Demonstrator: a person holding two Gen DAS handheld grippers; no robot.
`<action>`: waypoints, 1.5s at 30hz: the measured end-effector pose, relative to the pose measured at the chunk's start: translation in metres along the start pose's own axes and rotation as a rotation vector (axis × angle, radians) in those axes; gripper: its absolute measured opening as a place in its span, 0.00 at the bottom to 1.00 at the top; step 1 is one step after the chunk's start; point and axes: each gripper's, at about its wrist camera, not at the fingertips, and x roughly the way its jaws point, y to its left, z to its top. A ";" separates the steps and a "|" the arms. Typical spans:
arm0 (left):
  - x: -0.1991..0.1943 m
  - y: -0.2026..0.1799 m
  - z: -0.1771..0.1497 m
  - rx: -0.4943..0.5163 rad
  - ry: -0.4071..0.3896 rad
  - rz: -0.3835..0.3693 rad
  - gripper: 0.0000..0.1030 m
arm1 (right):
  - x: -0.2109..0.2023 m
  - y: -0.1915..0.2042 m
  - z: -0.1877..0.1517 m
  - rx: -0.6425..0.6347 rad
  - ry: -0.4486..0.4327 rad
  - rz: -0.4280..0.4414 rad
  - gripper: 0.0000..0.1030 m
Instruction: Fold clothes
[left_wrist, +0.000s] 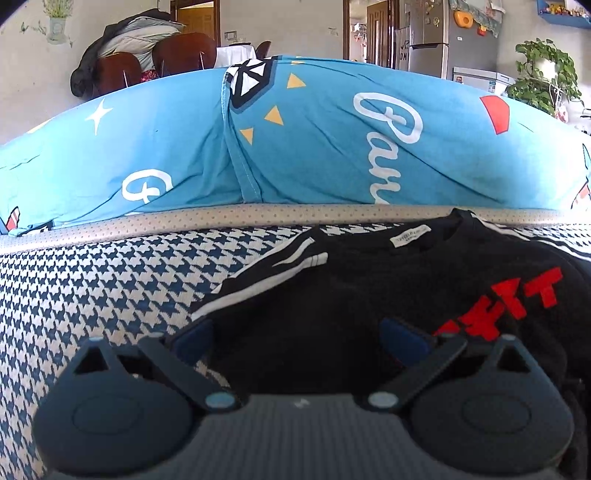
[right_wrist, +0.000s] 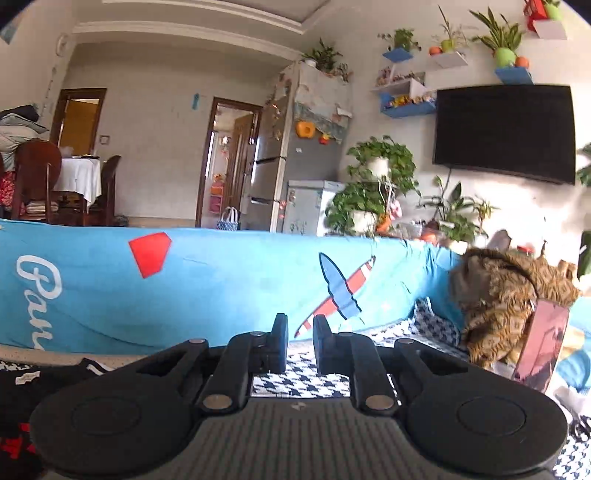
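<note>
**Black shirt spread on the houndstooth sofa seat**

The black shirt (left_wrist: 369, 280) lies flat on a sofa seat (left_wrist: 92, 295) covered in navy-and-white houndstooth weave, its collar label toward the backrest, red block letters on the chest and white stripes on one sleeve. A bright blue cotton sheet (left_wrist: 314, 147), printed with white script, red shapes and a rocket, drapes the backrest, with a dotted grey strip along its foot.

The left gripper (left_wrist: 299, 339) hovers over the shirt's lower part, its blue-padded fingers spread wide, nothing pinched between them. The right gripper (right_wrist: 300, 343) is lifted off to the shirt's side, jaws drawn to a narrow gap and holding nothing; houndstooth shows between them.

A shaggy brown fur garment (right_wrist: 509, 302) is heaped at the sofa's far end. Behind stand a steel fridge (right_wrist: 291, 177), leafy potted plants (right_wrist: 373, 184), a wall television (right_wrist: 506, 133) and wooden dining chairs (right_wrist: 35, 177).
</note>
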 end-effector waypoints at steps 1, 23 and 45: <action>0.001 -0.001 0.000 0.004 0.000 0.002 0.99 | 0.004 -0.006 0.000 0.025 0.032 0.024 0.21; 0.013 0.114 0.034 -0.275 0.109 -0.024 1.00 | -0.012 0.071 -0.025 0.101 0.324 0.550 0.68; 0.026 0.058 0.015 -0.176 0.153 -0.146 0.68 | -0.108 0.166 -0.071 -0.162 0.472 0.798 0.76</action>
